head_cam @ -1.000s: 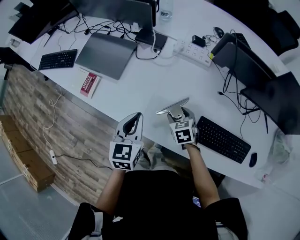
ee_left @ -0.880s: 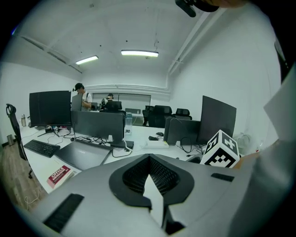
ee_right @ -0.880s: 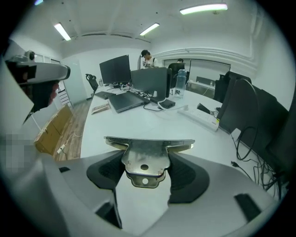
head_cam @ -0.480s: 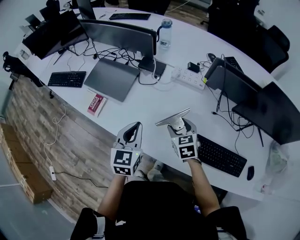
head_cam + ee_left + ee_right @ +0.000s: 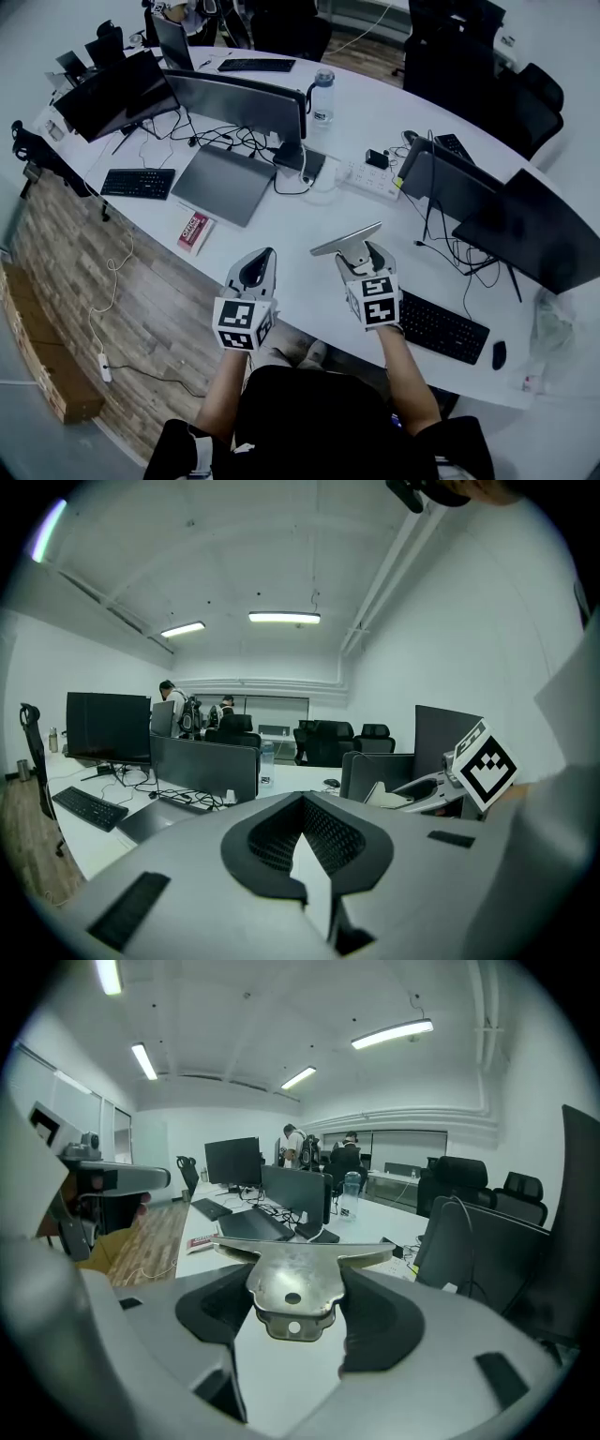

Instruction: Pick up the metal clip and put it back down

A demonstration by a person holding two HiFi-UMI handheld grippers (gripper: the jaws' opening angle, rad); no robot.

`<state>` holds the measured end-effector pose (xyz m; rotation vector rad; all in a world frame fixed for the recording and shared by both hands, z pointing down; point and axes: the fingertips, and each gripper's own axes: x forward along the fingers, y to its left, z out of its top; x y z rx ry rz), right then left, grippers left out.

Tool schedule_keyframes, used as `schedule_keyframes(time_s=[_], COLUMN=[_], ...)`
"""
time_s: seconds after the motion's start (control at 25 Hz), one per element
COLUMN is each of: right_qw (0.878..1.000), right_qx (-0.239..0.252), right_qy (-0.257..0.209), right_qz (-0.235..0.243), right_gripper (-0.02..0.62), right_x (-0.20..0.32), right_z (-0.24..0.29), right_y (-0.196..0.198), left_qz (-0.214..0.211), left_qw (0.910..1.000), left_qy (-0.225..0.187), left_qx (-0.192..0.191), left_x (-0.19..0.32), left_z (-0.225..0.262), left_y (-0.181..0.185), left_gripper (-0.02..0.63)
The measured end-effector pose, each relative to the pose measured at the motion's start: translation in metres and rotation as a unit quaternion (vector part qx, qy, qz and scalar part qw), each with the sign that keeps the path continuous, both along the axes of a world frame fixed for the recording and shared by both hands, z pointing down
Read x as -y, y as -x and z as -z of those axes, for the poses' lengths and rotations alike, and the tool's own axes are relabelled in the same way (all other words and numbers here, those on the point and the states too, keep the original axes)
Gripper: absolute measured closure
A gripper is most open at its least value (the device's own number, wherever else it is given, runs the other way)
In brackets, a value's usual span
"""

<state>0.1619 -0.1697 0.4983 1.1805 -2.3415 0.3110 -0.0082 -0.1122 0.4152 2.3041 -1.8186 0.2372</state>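
The right gripper [image 5: 360, 255] is clamping the metal clip [image 5: 345, 238] and carrying it up off the white desk [image 5: 281, 230], so the pick-up half of the job is looking done. In the right gripper view the jaws are pinching the clip's narrow holed tab from both sides, while its wide winged end is sticking out ahead of them, running left to right and roughly level. Nothing is touching the clip but those jaws, and the desk surface is showing pale beneath it. From the head view the clip is hovering over the near part of the desk, with the black keyboard [image 5: 441, 324] just to its right and the red booklet [image 5: 195, 232] well off to its left. The left gripper [image 5: 257, 265] is idling beside it, near the desk's near edge, with its jaws drawn together and nothing between them. It is taking no part in this. What is remaining, as I am judging it, is the second half: lowering the clip onto the bare patch of desk in front, letting it settle flat, then opening the right jaws and backing away. The patch below is looking free of cables, which are all lying farther off by the grey laptop [image 5: 223, 184] and the power strip [image 5: 372, 178]
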Motion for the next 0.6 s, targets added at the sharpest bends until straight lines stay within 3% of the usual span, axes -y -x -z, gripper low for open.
schedule_keyframes(time_s=[0.16,0.44,0.6], right_qw=[1.0,0.999,0.998], right_qx=[0.019,0.033,0.043], right_qy=[-0.005,-0.026,-0.026], right_qz=[0.005,0.025,0.026], right_gripper=[0.302,0.302,0.302], right_x=[0.005,0.008,0.01], right_z=[0.013,0.036,0.038], right_y=[0.003,0.032,0.047], left_qz=[0.002,0.018,0.025], left_qw=[0.9999,0.9983,0.9979], left_qy=[-0.011,-0.026,-0.034], left_qx=[0.0,0.048,0.049], left_x=[-0.001,-0.012,-0.013], left_z=[0.005,0.01,0.012], left_y=[0.002,0.025,0.044], left_gripper=[0.595,0.595,0.595])
